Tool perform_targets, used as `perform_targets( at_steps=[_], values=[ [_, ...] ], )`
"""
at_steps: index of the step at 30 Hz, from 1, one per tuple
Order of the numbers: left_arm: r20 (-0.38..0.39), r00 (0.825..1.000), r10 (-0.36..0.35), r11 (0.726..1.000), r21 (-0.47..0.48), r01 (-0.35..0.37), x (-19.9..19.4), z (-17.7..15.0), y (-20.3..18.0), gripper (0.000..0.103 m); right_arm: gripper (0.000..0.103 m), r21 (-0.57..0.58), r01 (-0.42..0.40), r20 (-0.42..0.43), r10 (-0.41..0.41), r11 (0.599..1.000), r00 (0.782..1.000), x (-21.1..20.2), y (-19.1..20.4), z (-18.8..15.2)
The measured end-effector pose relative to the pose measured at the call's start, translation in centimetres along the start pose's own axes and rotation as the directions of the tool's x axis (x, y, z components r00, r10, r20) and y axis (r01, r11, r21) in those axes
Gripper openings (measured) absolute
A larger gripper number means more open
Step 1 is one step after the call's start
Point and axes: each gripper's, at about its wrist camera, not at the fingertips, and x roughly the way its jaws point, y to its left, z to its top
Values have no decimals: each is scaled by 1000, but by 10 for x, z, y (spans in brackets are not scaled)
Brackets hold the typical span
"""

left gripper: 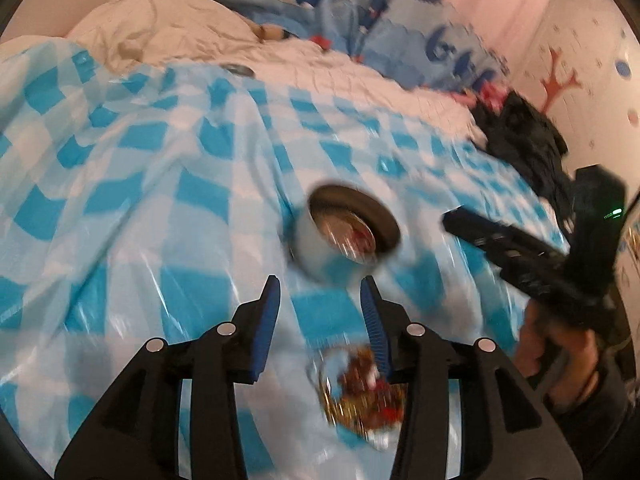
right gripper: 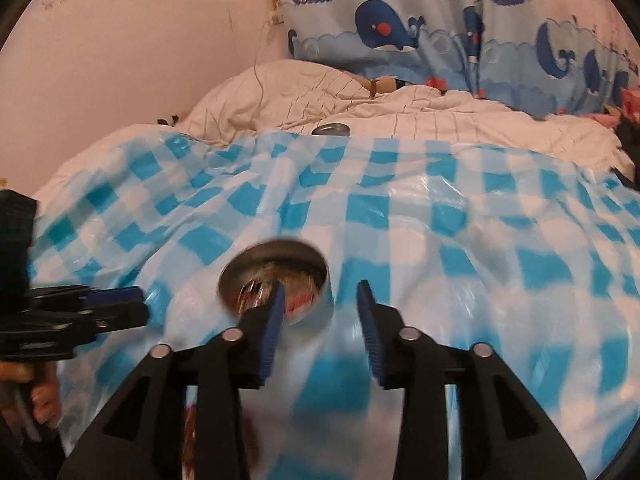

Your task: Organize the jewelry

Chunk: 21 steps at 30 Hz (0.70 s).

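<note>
Left wrist view: the left gripper (left gripper: pixel 320 292) hangs above a blue-and-white checked plastic sheet (left gripper: pixel 140 208) spread over a bed, its blue-padded fingers (left gripper: pixel 267 328) standing wide apart with nothing between them. A blurred heap of jewelry (left gripper: pixel 360 392), gold and red with a pale ring-like loop, lies on the sheet below and just inside the right-hand finger, partly hidden behind it; whether the finger touches the heap cannot be told. Ahead of the fingertips, near but apart from them, a round metal tin (left gripper: pixel 348 232) lies tilted on the sheet, its open mouth turned toward the camera and glittering pieces visible inside. To the right, the right gripper (left gripper: pixel 472 228) appears as a dark blurred bar held in a hand (left gripper: pixel 560 360), its tip pointing toward the tin without reaching it.

Right wrist view: the right gripper (right gripper: pixel 320 292) likewise has its jaws spread wide and empty. The tin (right gripper: pixel 280 276) sits just ahead and to the left of centre; the left-hand finger (right gripper: pixel 274 320) overlaps the tin's mouth in this view, while the other finger lies clear of it to the right. Contact between finger and tin cannot be told because of motion blur. The left gripper (right gripper: pixel 120 304) enters from the left edge, its tip beside the tin but apart from it. A second flat metal disc (right gripper: pixel 331 129) rests at the far edge of the sheet, well apart from both grippers, against a white quilt (right gripper: pixel 440 120). A whale-print curtain (right gripper: pixel 440 40) hangs behind the bed
</note>
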Motion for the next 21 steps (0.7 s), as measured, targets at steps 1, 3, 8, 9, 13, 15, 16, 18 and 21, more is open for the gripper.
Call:
perform_targets(
  at_steps=[1,3,8,9,13,15,16,18,21],
  values=[
    [-22,1000,-10,1000,17,10,1,-8,-4,39,47,20,-7,-4,7,1000,1000,-12,-3,-12],
    [-50,999,-5,999,49,8,6,-18,-9,39,47,84,-30,-36,33,996,999,-26,-12,-36],
    [-109,994,-18,998,59,25,19,-39,-8,40,47,155,-83,-59,93,984,994,-29,-14,-47],
    [-114,993,-22,998,52,28,22,-41,-7,40,47,136,-82,-51,90,987,995,-29,-10,-46],
    [-128,991,-43,999,13,45,33,-44,2,39,50,89,-87,-56,92,992,994,-26,2,-48],
    [-133,990,-49,999,10,50,37,-45,1,40,50,87,-105,-64,111,991,992,-24,3,-49],
    [-136,989,-48,999,14,50,39,-45,0,39,50,86,-111,-66,117,990,991,-23,4,-48],
    [-144,988,-48,998,29,53,43,-47,-3,39,50,81,-120,-76,126,989,989,-21,6,-49],
    [-152,988,-39,997,57,48,46,-48,-7,6,50,61,-140,-105,146,988,984,-17,13,-51]
  ],
)
